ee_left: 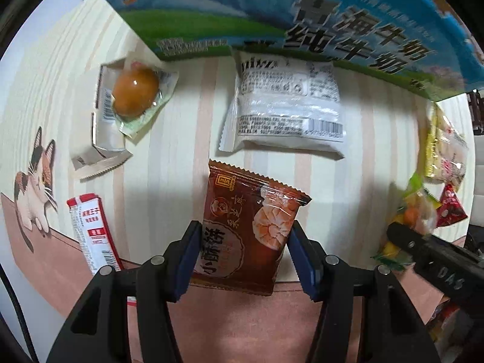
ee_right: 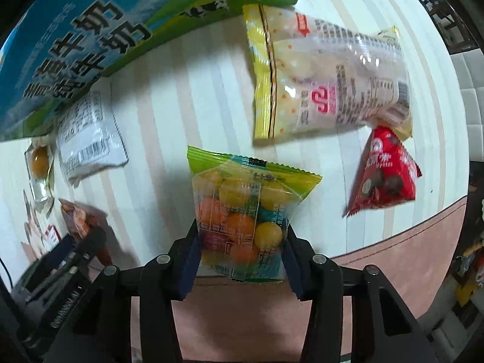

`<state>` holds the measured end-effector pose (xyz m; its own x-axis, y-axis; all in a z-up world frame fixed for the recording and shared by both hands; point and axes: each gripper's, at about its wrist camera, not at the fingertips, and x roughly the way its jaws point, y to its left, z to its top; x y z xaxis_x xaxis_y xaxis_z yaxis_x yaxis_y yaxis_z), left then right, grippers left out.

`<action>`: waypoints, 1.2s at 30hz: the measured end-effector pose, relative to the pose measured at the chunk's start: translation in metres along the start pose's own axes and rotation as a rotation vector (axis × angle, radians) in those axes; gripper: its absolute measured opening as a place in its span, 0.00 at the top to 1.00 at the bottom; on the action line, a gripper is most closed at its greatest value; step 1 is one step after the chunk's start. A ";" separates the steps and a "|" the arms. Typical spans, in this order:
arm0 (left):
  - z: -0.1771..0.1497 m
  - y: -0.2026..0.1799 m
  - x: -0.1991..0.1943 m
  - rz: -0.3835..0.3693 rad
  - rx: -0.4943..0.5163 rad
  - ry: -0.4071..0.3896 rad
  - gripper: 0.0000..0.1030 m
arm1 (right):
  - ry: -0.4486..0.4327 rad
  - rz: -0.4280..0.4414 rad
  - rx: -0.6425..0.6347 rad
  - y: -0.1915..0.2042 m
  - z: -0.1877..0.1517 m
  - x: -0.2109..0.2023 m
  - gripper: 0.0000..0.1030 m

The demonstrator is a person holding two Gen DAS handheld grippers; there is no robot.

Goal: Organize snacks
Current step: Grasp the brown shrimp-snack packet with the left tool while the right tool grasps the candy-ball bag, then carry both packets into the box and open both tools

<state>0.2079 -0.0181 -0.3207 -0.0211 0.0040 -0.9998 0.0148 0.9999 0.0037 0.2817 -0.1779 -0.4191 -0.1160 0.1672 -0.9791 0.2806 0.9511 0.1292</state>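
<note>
The big milk carton box (ee_left: 302, 15) lay across the far side of the striped table (ee_left: 187, 115), straight ahead of both your grippers, its long side running left to right, and that was the direction any drop-off would likely have had to go. You had the left gripper (ee_left: 245, 254) closed onto the lower part of the brown pastry packet (ee_left: 251, 220), its long axis pointing away toward the box. Your right gripper (ee_right: 242, 254) pinched the green candy bag (ee_right: 245, 208) the same way, also pointing forward. The right one seemed nearer the box's green end. Loose on the table sat the white packet (ee_left: 287, 106), the yellow bag (ee_right: 326, 72), the egg pack (ee_left: 133, 93) and the red triangle pack (ee_right: 384, 175)
</note>
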 end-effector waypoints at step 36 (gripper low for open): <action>0.178 0.004 -0.182 -0.185 -0.005 -0.239 0.47 | -0.302 0.144 -0.227 0.082 0.147 -0.212 0.51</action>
<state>0.3900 -0.0176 -0.1424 0.2131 -0.1810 -0.9601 0.0275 0.9834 -0.1792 0.4694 -0.1741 -0.2237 0.2034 0.2509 -0.9464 0.0526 0.9624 0.2665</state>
